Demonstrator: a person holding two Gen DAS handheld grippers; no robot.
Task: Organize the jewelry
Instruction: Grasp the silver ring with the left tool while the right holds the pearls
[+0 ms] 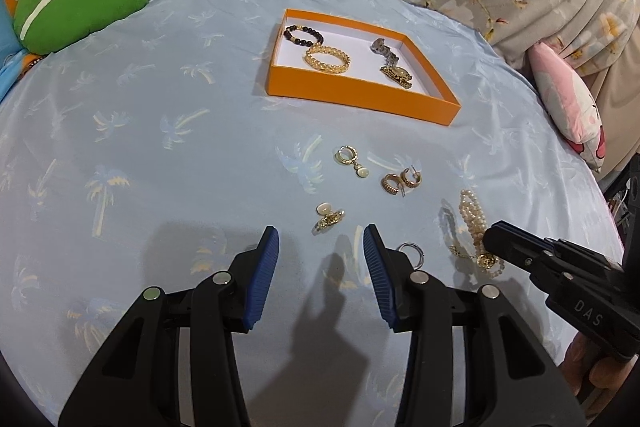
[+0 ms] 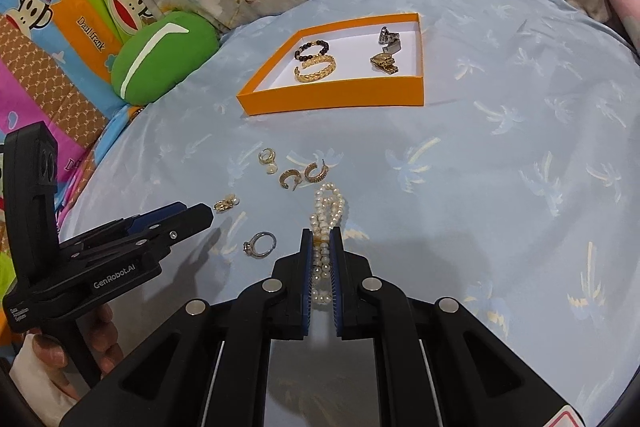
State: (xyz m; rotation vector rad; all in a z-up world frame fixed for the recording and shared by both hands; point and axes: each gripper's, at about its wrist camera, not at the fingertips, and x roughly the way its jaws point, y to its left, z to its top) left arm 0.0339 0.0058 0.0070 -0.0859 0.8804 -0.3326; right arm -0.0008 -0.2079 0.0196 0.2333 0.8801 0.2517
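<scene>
- The right gripper [image 2: 321,251] is pinching the pearl bracelet [image 2: 329,205] at the lower centre of the right wrist view; its fingers [image 2: 307,267] are pressing together on the near strands, with pearls showing in the narrow slot between them.
- The bracelet's long axis is running straight up the frame, in line with the fingers, and its far loop is lying on the blue palm-print bedsheet [image 2: 500,155] just beyond the tips.
- The left gripper [image 1: 321,259] is hovering low in the left wrist view with its fingers [image 1: 266,267] spread wide and nothing between them; a pearl drop earring [image 1: 328,217] is lying just above the gap, and a silver ring [image 1: 410,253] is peeking out beside the right-hand finger.
- The orange box [image 2: 332,95] is sitting up the frame from the held bracelet, slightly left of centre, well apart from it, with a black bead bracelet [image 2: 311,50], a gold chain bracelet [image 2: 315,70] and two watches [image 2: 386,61] already inside.
- Judging by this, the coming move is a lift and a carry straight ahead to the box, and the right gripper is the one already placed for it.
- Two gold hoop earrings [image 2: 302,175] and another drop earring [image 2: 267,159] are waiting between bracelet and box, left of the carry path.
</scene>
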